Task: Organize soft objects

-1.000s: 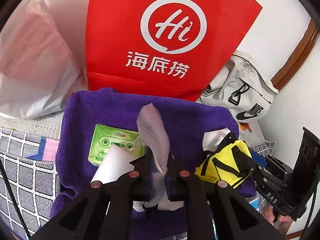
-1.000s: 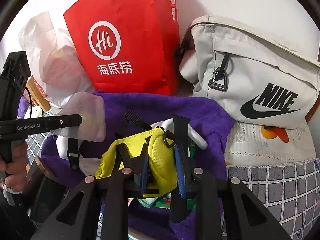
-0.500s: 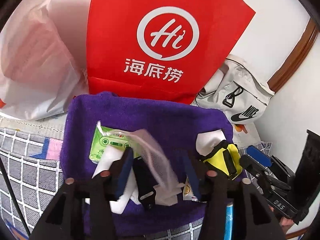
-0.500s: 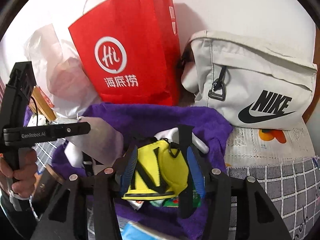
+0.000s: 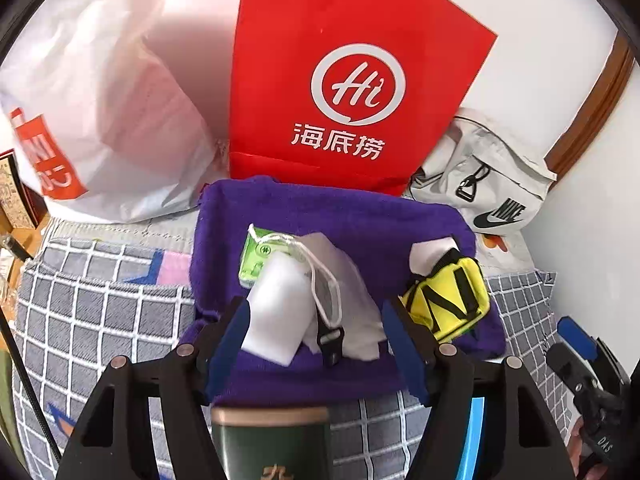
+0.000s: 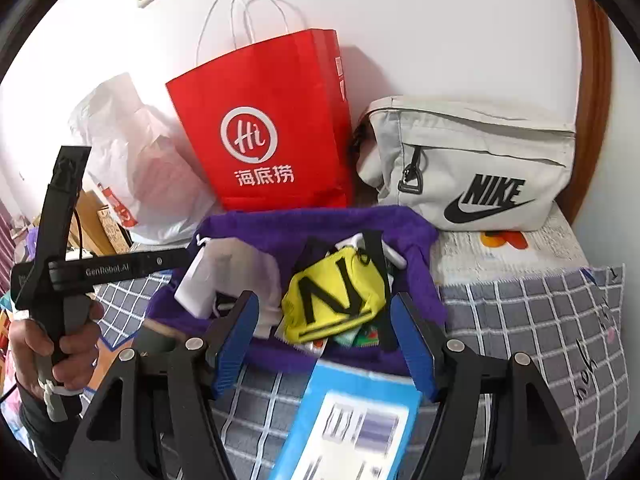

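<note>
A purple towel (image 5: 340,212) lies on the checked bedcover and also shows in the right wrist view (image 6: 280,228). On it lie a white mesh drawstring pouch (image 5: 344,280), a white sponge block (image 5: 280,312), a green packet (image 5: 256,256) and a yellow pouch with black straps (image 5: 448,300). My left gripper (image 5: 316,344) is open and empty, just short of the mesh pouch. My right gripper (image 6: 324,340) is open and empty, its jaws either side of the yellow pouch (image 6: 336,296) and pulled back from it.
A red paper bag (image 6: 264,128), a white plastic bag (image 6: 132,160) and a grey Nike bag (image 6: 472,164) stand against the wall behind the towel. A green can (image 5: 272,444) and a blue packet (image 6: 352,424) lie near the front edge. The checked cover (image 6: 532,320) spreads right.
Both grippers have opened and drawn back. The left let go of the mesh pouch, which now lies on the towel. The right let go of the yellow pouch.
</note>
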Demonstrator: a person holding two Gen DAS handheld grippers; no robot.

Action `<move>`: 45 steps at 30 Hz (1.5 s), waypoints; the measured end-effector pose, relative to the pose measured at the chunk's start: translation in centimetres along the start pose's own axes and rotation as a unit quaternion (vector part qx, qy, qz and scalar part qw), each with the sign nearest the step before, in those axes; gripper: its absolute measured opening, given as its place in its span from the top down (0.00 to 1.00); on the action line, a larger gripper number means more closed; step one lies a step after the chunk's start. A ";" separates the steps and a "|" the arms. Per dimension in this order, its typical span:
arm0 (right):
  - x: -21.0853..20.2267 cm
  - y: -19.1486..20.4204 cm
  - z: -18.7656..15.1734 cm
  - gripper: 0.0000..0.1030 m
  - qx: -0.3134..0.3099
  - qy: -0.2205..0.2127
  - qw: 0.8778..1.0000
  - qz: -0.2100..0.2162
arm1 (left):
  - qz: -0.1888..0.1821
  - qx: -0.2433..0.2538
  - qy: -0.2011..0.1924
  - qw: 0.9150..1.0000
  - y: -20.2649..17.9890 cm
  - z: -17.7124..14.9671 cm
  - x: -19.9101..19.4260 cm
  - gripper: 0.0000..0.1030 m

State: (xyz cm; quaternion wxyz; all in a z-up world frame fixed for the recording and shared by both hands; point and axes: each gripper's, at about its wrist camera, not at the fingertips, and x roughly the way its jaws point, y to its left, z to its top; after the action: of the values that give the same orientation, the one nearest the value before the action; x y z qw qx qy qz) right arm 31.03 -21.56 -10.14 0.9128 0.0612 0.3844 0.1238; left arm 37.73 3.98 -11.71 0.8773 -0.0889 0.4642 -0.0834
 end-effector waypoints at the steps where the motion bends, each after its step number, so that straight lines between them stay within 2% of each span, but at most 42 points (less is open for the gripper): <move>1: -0.5 0.3 -0.2 0.34 -0.001 0.001 1.000 0.002 | 0.000 0.003 0.000 1.000 -0.2 -0.3 -0.5 0.35; 8: -4.4 2.2 -1.8 0.34 0.003 -0.010 1.000 -0.002 | 0.004 0.045 -0.006 0.999 -2.9 -3.1 -4.6 0.35; 11: -6.4 2.9 -2.8 0.32 0.011 -0.012 1.000 0.003 | 0.018 0.069 -0.016 0.997 -4.3 -4.7 -6.7 0.35; 13: -7.9 3.2 -3.4 0.27 0.010 -0.017 1.000 0.003 | 0.026 0.077 -0.025 0.996 -5.1 -5.9 -8.3 0.35; 15: -9.5 3.5 -4.1 0.15 0.008 -0.026 1.000 -0.004 | 0.026 0.078 -0.033 0.996 -5.6 -7.0 -9.8 0.31; 20: -13.1 3.7 -5.7 0.03 -0.003 -0.039 0.999 -0.032 | 0.036 0.079 -0.054 0.995 -7.0 -10.5 -13.4 0.20; 24: -15.6 4.1 -7.2 0.03 -0.014 -0.042 0.998 -0.047 | 0.042 0.078 -0.068 0.994 -8.3 -13.5 -15.8 0.11; 27: -17.2 4.1 -8.2 0.02 -0.011 -0.047 0.998 -0.046 | 0.058 0.083 -0.078 0.992 -9.1 -15.4 -17.3 0.09; 34: -19.9 4.2 -11.0 0.02 0.001 -0.041 0.998 -0.042 | 0.058 0.070 -0.091 0.992 -9.4 -18.8 -19.9 0.09; 45: -23.0 4.8 -13.9 0.02 0.005 -0.053 0.998 -0.035 | 0.088 0.068 -0.106 0.988 -9.7 -22.3 -21.8 0.09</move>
State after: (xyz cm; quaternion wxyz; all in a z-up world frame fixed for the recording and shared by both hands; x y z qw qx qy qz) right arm 4.68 -23.00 -3.04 0.9352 0.0587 0.3383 0.0864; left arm 6.47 -2.18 -4.37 0.9293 0.0041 0.3683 -0.0270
